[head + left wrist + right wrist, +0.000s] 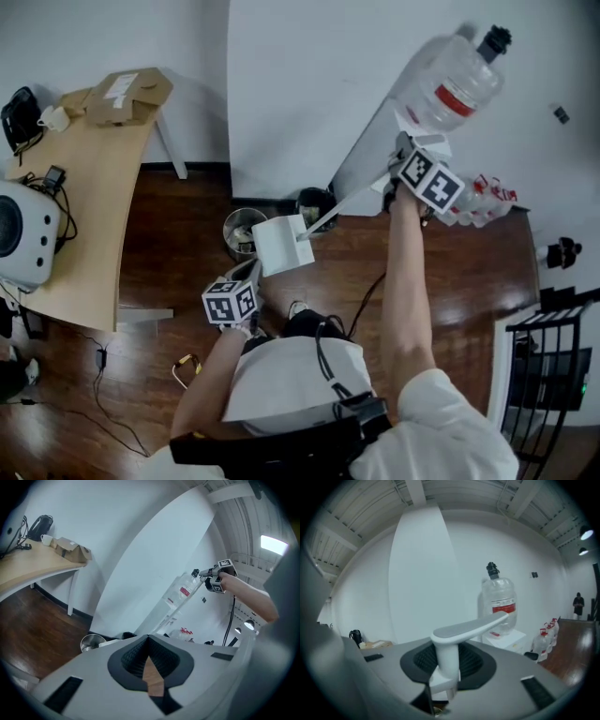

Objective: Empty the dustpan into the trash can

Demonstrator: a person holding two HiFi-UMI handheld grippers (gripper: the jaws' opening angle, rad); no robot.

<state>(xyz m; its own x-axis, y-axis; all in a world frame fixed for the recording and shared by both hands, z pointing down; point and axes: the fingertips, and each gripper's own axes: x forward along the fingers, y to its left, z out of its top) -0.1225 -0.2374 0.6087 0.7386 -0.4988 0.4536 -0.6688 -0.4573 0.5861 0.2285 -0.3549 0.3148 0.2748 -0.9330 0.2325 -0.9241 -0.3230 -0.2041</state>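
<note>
Against the foot of the white wall, two containers stand on the dark wooden floor [169,234]: a small round bare-metal trash can [242,231] and, just beside it, a round black bin [316,206]. Pale matter shows inside the metal can, but its kind cannot be made out; the black bin's interior reads only as dark. The white plastic long-handled dustpan [281,244] hangs with its pan in front of and between both containers, overlapping the metal can's rim in the head view. Only the pan's plain outer face shows, so any contents are hidden. Its pale shaft rises slantwise to the right gripper [446,667], held high, whose jaws are clamped on the shaft just below the grey grip end. The left gripper [150,660] sits low beside the pan's lower corner; contact with the pan cannot be determined. Its jaws are drawn together and hold nothing, with only a sliver of floor visible past the pads. A large clear water bottle with red label and black cap [499,601] stands on a white stand [506,641]; its fill level cannot be judged. Small clear jugs with red tops [546,637] sit near the wall. A curved light wooden table [89,187], cut off at the left edge, carries a brown cardboard box [127,94], a white mug [53,118] and a rounded white appliance [23,230] partly out of frame
</note>
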